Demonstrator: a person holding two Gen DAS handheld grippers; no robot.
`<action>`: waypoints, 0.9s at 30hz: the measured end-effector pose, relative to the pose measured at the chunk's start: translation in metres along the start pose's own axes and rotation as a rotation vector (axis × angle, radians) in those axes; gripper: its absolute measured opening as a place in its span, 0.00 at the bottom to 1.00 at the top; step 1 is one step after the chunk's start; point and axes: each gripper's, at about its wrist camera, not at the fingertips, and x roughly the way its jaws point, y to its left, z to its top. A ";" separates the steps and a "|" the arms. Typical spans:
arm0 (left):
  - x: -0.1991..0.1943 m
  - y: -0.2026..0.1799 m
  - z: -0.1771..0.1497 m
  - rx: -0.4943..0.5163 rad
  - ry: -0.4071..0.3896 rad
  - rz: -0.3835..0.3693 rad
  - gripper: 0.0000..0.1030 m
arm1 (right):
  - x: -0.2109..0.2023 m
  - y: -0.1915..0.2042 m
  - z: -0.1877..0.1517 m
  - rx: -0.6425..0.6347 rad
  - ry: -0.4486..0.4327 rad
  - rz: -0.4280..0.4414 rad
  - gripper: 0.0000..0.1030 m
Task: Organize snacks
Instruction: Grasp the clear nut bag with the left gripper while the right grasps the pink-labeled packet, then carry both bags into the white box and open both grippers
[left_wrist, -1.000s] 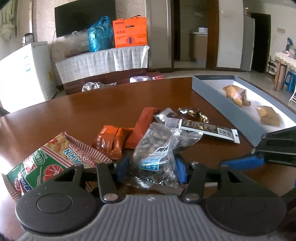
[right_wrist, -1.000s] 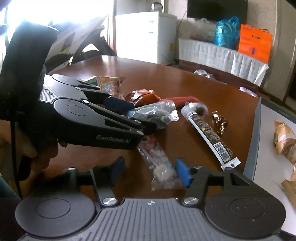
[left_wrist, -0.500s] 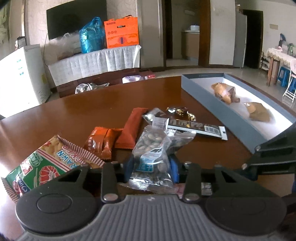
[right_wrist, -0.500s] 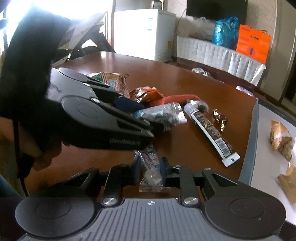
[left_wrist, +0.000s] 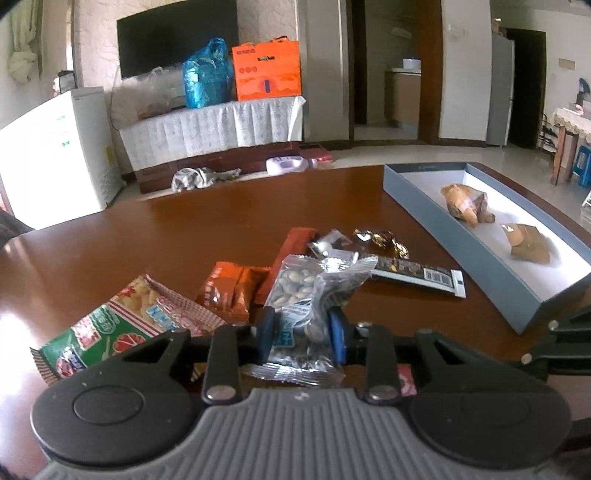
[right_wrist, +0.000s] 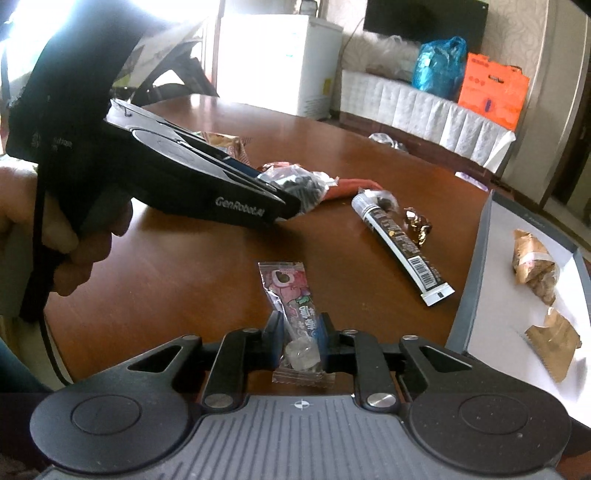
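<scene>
Now both grippers carry a snack, and the move ahead turns on the grey box (left_wrist: 458, 236), which lies to the right of both.

The right gripper (right_wrist: 298, 341) is nearer the box. Its jaws are clamped almost fully together on the pink candy packet (right_wrist: 291, 306), whose long axis runs straight out ahead. The left gripper (left_wrist: 301, 338) has jaws closing on the clear nut bag (left_wrist: 308, 295), the pads already pinching its lower half while the top stands up.

The left view alone shows the prawn cracker bag (left_wrist: 122, 325) and orange packets (left_wrist: 232, 291) on the table (left_wrist: 184, 229), left of the box. The right view alone shows the hand (right_wrist: 62, 236) gripping the left tool.
</scene>
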 end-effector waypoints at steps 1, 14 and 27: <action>0.000 0.001 0.000 -0.004 -0.001 0.002 0.27 | 0.000 0.000 0.000 0.000 -0.003 -0.002 0.20; -0.003 0.001 0.007 -0.019 -0.013 0.023 0.27 | -0.013 -0.005 0.003 0.016 -0.053 -0.009 0.19; -0.013 -0.013 0.023 0.006 -0.046 0.032 0.27 | -0.038 -0.028 0.013 0.080 -0.147 -0.038 0.19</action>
